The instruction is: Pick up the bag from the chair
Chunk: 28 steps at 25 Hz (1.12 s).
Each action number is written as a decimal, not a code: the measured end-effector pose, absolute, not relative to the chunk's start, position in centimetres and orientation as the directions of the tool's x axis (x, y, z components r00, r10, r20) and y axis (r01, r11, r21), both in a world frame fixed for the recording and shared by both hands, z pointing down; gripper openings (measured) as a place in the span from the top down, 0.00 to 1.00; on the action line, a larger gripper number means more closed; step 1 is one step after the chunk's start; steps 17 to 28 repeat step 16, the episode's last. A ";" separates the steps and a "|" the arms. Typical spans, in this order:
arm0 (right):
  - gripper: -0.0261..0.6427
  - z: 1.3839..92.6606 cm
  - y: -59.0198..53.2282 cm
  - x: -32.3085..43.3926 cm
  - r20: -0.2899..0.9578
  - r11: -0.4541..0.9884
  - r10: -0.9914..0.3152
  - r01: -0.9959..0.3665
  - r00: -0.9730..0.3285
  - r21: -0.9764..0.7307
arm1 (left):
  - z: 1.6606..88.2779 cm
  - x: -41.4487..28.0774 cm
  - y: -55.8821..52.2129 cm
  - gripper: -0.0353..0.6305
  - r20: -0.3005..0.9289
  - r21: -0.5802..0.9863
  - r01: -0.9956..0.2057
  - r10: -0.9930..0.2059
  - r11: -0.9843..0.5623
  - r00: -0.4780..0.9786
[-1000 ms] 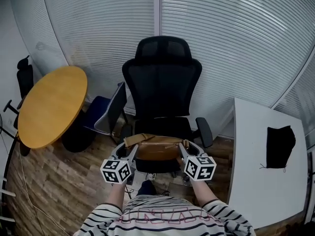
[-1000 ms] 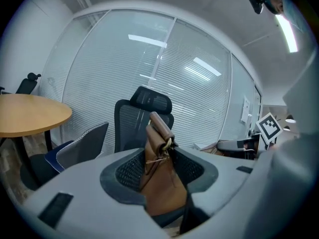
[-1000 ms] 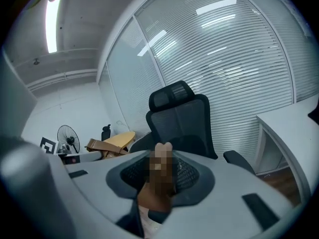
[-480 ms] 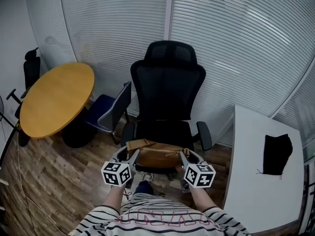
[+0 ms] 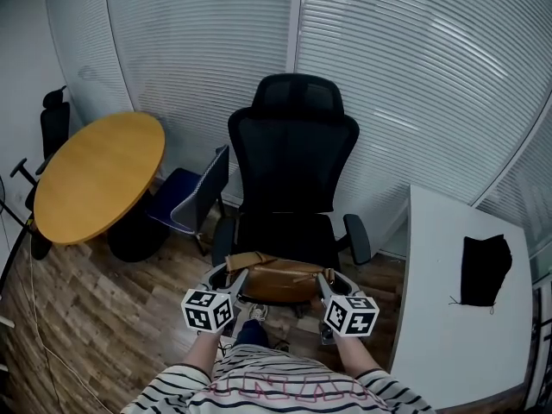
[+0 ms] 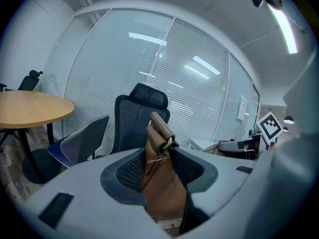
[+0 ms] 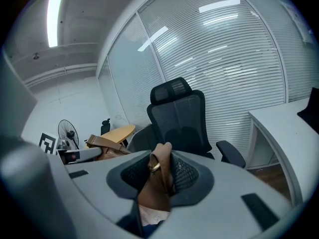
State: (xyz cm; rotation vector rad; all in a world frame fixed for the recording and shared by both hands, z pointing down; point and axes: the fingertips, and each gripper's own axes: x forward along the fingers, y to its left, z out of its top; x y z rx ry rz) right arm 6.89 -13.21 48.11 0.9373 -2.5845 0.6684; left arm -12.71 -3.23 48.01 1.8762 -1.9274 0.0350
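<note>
Bag drawn back, apparently off chair, table left, desk right

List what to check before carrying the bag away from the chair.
1. Grip of left tongs on one end of the brown leather bag: ok, shut on it.
2. Grip of right tongs on the other end: ok, jaws just closed further.
3. Bag off the black mesh office chair: ok, it hangs in front of the seat.
4. Bag level between both tongs: ok.
5. Its strap free of the armrests: cannot tell.
</note>
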 end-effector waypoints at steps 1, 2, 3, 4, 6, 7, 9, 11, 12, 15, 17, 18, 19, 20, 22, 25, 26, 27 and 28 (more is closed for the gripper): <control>0.77 48.2 -13.2 7.0 0.435 0.675 -0.519 -0.665 -0.736 -0.320 | 48.1 -12.6 -3.3 0.65 0.331 0.286 -0.955 -0.943 0.073 0.027; 0.77 48.3 -13.2 7.1 0.436 0.673 -0.520 -0.667 -0.734 -0.320 | 48.1 -12.6 -3.3 0.65 0.333 0.285 -0.956 -0.943 0.071 0.029; 0.77 48.4 -13.2 7.1 0.437 0.672 -0.521 -0.668 -0.733 -0.320 | 48.2 -12.6 -3.3 0.66 0.333 0.284 -0.956 -0.942 0.070 0.030; 0.77 48.4 -13.3 7.0 0.437 0.672 -0.521 -0.668 -0.733 -0.319 | 48.2 -12.6 -3.4 0.66 0.334 0.284 -0.956 -0.942 0.069 0.031; 0.77 48.4 -13.3 7.0 0.437 0.672 -0.521 -0.668 -0.733 -0.319 | 48.2 -12.7 -3.4 0.66 0.336 0.282 -0.957 -0.941 0.068 0.032; 0.77 48.5 -13.4 6.9 0.438 0.672 -0.520 -0.668 -0.733 -0.319 | 48.2 -12.7 -3.4 0.66 0.337 0.282 -0.957 -0.941 0.068 0.032; 0.77 48.5 -13.4 6.9 0.440 0.673 -0.518 -0.667 -0.733 -0.319 | 48.2 -12.7 -3.4 0.66 0.339 0.282 -0.957 -0.940 0.069 0.032; 0.77 48.5 -13.5 6.8 0.441 0.674 -0.517 -0.666 -0.734 -0.319 | 48.2 -12.8 -3.5 0.66 0.340 0.280 -0.957 -0.940 0.070 0.031; 0.77 48.5 -13.6 6.7 0.441 0.676 -0.516 -0.665 -0.735 -0.318 | 48.2 -12.9 -3.6 0.66 0.340 0.279 -0.958 -0.940 0.071 0.030; 0.77 48.3 -14.2 6.3 0.436 0.679 -0.515 -0.662 -0.738 -0.317 | 48.0 -13.3 -4.1 0.66 0.336 0.277 -0.958 -0.941 0.072 0.026; 0.77 48.3 -14.4 6.1 0.434 0.681 -0.515 -0.661 -0.739 -0.317 | 47.9 -13.4 -4.3 0.66 0.335 0.276 -0.958 -0.942 0.073 0.025; 0.77 48.3 -14.4 6.1 0.434 0.681 -0.515 -0.661 -0.739 -0.317 | 47.9 -13.4 -4.3 0.66 0.335 0.276 -0.958 -0.942 0.073 0.025; 0.77 48.3 -14.4 6.1 0.434 0.681 -0.515 -0.661 -0.739 -0.317 | 47.9 -13.4 -4.3 0.66 0.335 0.276 -0.958 -0.942 0.073 0.025; 0.77 48.3 -14.4 6.1 0.434 0.681 -0.515 -0.661 -0.739 -0.317 | 47.9 -13.4 -4.3 0.66 0.335 0.276 -0.958 -0.942 0.073 0.025; 0.77 48.3 -14.4 6.1 0.434 0.681 -0.515 -0.661 -0.739 -0.317 | 47.9 -13.4 -4.3 0.66 0.335 0.276 -0.958 -0.942 0.073 0.025; 0.77 48.3 -14.4 6.1 0.434 0.681 -0.515 -0.661 -0.739 -0.317 | 47.9 -13.4 -4.3 0.66 0.335 0.276 -0.958 -0.942 0.073 0.025; 0.77 48.3 -14.4 6.1 0.434 0.681 -0.515 -0.661 -0.739 -0.317 | 47.9 -13.4 -4.3 0.66 0.335 0.276 -0.958 -0.942 0.073 0.025; 0.77 48.3 -14.4 6.1 0.434 0.681 -0.515 -0.661 -0.739 -0.317 | 47.9 -13.4 -4.3 0.66 0.335 0.276 -0.958 -0.942 0.073 0.025; 0.77 48.3 -14.4 6.1 0.434 0.681 -0.515 -0.661 -0.739 -0.317 | 47.9 -13.4 -4.3 0.66 0.335 0.276 -0.958 -0.942 0.073 0.025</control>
